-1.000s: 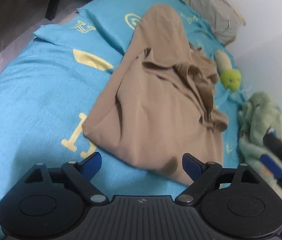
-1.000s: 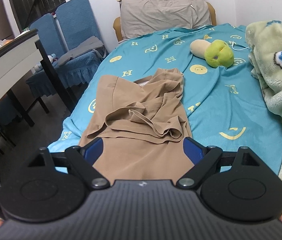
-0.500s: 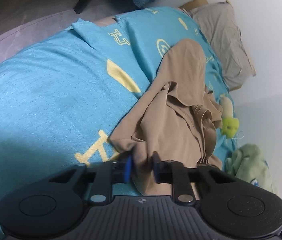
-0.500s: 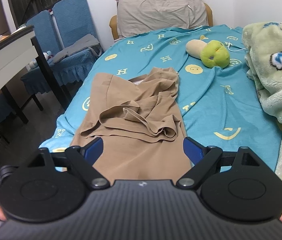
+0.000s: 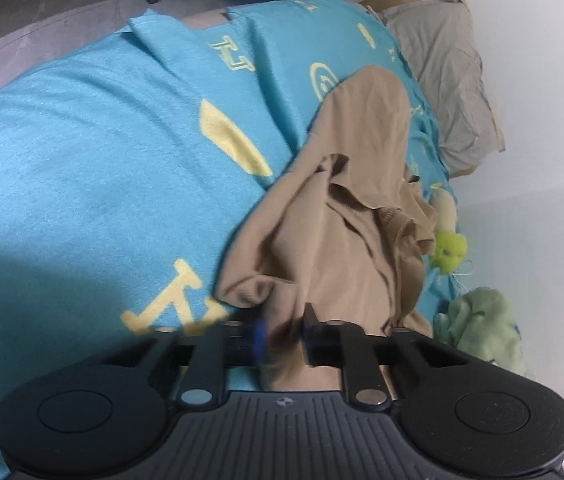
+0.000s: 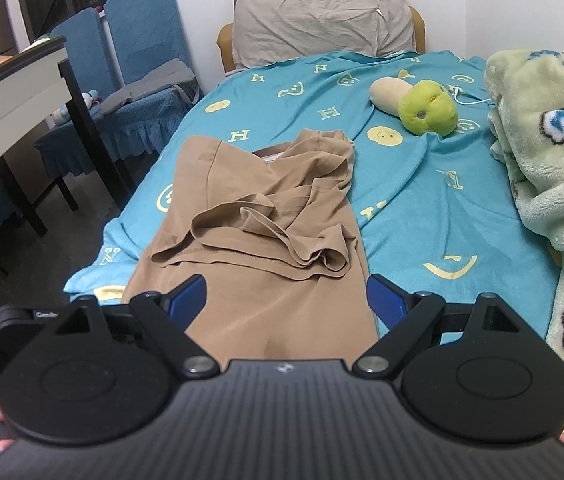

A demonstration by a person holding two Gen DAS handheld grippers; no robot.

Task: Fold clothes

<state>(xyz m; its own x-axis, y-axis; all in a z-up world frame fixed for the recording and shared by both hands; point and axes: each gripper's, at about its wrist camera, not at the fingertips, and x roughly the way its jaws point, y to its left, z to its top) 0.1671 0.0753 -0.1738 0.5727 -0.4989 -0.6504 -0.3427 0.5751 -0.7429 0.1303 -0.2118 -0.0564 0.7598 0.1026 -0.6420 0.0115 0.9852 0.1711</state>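
Note:
A tan garment (image 6: 266, 232) lies lengthwise on the blue bedsheet (image 6: 434, 200), its upper part rumpled and bunched over the flat lower part. In the left wrist view the same tan garment (image 5: 346, 232) has its near left corner pinched between the fingers of my left gripper (image 5: 282, 334), which is shut on the cloth. My right gripper (image 6: 286, 298) is open over the garment's near end, fingers spread to either side of the fabric with nothing held.
A green-headed plush toy (image 6: 422, 106) and a grey pillow (image 6: 318, 20) lie at the far end of the bed. A fluffy green blanket (image 6: 554, 152) is piled on the right. Blue chairs (image 6: 134, 80) and a desk (image 6: 10, 104) stand left of the bed.
My left gripper went from open to shut on the garment's near left corner, and the cloth there has bunched up. The right gripper stayed open and drew slightly closer.

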